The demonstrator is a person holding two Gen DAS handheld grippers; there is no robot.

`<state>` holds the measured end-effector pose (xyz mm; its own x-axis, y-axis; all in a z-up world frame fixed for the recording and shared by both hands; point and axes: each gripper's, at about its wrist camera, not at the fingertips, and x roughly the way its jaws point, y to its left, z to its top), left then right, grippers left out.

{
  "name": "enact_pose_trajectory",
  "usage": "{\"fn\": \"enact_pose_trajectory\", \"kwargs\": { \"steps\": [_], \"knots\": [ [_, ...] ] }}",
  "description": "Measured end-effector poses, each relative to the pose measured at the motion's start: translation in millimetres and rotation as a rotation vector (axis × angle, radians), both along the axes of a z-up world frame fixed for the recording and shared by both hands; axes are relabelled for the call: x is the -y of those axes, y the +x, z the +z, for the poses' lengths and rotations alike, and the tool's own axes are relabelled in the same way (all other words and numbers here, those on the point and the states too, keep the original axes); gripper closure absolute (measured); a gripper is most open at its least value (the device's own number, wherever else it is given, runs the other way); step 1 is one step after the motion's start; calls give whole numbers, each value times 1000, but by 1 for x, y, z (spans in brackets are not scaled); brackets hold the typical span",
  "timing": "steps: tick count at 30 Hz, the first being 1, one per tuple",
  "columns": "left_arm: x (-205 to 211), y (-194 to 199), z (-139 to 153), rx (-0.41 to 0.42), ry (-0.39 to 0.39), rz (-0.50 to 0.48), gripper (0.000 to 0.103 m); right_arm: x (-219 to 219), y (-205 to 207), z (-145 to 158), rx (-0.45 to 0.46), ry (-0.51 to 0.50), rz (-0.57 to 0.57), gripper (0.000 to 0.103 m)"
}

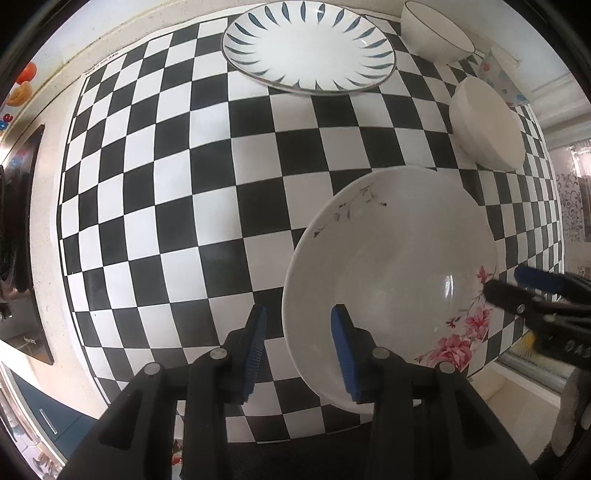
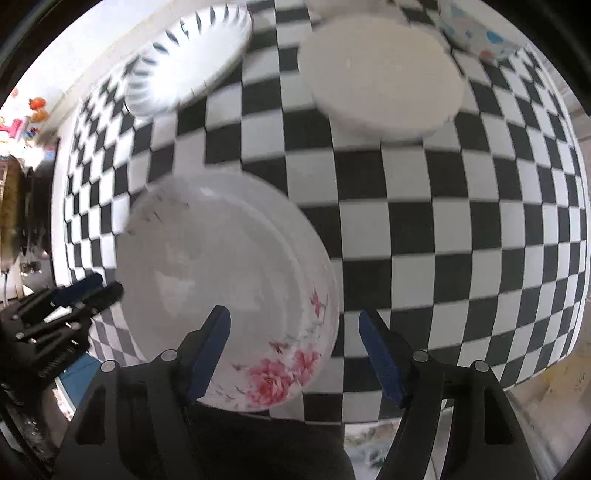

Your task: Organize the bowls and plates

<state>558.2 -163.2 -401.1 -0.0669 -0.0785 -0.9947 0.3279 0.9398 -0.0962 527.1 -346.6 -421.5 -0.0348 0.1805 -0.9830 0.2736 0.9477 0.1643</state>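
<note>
floral plate (image 1: 391, 266) taken as landmark, lying on the checkered mat (image 1: 184, 206) toward its near right corner, pink flowers on the near right rim, grey sprig on the far left rim. near rim reaching close to the mat's near edge, a strip of checks showing between them in the right wrist view.

left gripper (image 1: 299, 350) astride the plate's near left rim: one blue pad (image 1: 341, 350) over the inside of the plate, the other outside over the mat, jaws narrow about the rim. cannot tell whether the pads actually press on it.

right gripper (image 2: 293, 354) standing wide apart at the plate's right rim, left pad over the flowered border, right pad clear over bare checks, nothing gripped.

beyond the plate's far right rim, near but apart: an upturned white bowl (image 1: 487, 129), base up. farther off past that, a second white bowl (image 1: 436, 33) with a thin dark rim line, upright, by the mat's far edge. right of the bowls, a dotted cup (image 1: 502, 77) at the mat's right edge.

far beyond the plate's far left rim, well apart: a blue-leaf patterned plate (image 1: 310, 48), also against the far edge of the mat.

left of the floral plate, a broad stretch of open checks out to the mat's left border; open checks too between it and the patterned plate.
</note>
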Motion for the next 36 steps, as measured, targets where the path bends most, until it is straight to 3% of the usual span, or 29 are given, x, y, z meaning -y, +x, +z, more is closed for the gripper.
{"fn": "enact_pose_trajectory", "kwargs": {
  "steps": [4,6,8,14,19,28,30,31,33,36],
  "knots": [
    [-1,13,14,47,-17,23,69,0,19,22,107,58,-22,27],
    [-1,28,25,82,-28,40,69,-2,35,38,187,46,-20,19],
    [0,46,36,118,-41,63,69,-2,50,47,232,31,-4,18],
    [-4,116,51,167,-67,136,68,5,113,55,245,90,-41,18],
    [-8,166,26,137,-99,146,68,17,172,37,270,71,-60,18],
    [5,234,-28,49,-54,98,70,20,238,-22,155,20,-47,54],
    [10,241,-35,43,-41,78,78,20,243,-35,123,16,-43,72],
    [12,243,-38,38,-37,70,80,20,246,-39,113,15,-39,74],
    [14,246,-44,32,-31,55,81,19,249,-50,86,20,-32,89],
    [11,246,-47,28,-45,61,81,20,249,-54,83,12,-23,90]
  ]
}}
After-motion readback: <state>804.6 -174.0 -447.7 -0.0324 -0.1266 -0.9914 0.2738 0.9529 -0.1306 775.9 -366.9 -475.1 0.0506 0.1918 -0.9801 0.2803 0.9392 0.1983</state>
